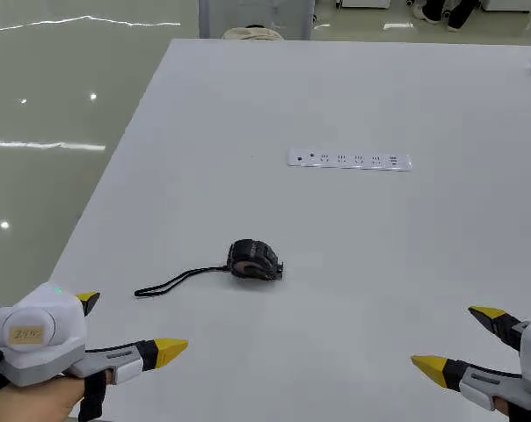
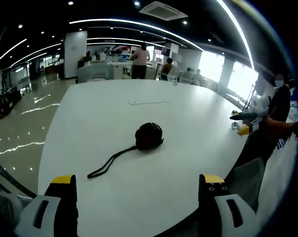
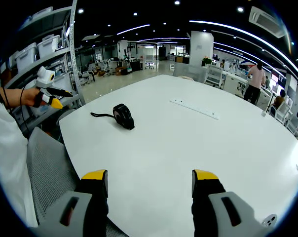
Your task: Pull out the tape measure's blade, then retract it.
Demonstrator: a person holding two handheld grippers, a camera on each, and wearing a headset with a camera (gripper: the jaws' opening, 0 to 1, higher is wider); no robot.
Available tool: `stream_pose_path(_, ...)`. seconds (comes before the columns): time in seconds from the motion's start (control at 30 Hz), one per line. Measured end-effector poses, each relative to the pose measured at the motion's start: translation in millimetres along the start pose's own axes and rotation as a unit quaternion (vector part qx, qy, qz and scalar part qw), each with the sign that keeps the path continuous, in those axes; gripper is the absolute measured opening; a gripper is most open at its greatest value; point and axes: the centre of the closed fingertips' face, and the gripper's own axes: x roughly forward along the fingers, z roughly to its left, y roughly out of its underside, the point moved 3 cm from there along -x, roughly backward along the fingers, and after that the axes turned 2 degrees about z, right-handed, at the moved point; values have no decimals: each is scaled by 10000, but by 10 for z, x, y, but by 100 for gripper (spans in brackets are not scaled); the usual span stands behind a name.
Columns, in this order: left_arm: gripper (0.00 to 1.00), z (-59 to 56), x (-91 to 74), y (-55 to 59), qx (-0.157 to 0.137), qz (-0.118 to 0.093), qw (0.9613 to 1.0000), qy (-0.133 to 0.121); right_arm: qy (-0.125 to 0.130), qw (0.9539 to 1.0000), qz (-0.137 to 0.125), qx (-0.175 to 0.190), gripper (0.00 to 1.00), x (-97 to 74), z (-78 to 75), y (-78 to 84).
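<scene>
Both wide open, empty: left tool (image 1: 129, 325); right tool (image 1: 459, 338) | tape measure (image 1: 255, 260) on table (image 1: 380, 264), apart from both

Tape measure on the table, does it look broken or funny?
Nothing stands out. The tape measure sits whole on the table, no blade showing, its wrist strap trailing loose beside it. The left gripper and right gripper hover open, short of it.

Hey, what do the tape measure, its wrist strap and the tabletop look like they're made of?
Tape measure: the black case has a dull, matte look, so it is probably plastic, possibly rubber-coated. There is a brownish round patch on its side.
Wrist strap: thin black cord lying limp in a loop, so likely woven fabric.
Tabletop: smooth and plain white with a faint sheen and no grain, probably laminate.
</scene>
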Motion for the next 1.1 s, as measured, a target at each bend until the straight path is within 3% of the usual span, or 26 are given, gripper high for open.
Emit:
stream_pose_path(0.63, 100, 39, 73, -51, 150, 15, 9999, 1, -93, 9999, -4, -88, 70, 106, 51, -51)
stream_pose_path(1.1, 98, 31, 269, -151, 259, -4, 9996, 129, -276, 9994, -27, -230, 70, 321, 141, -204)
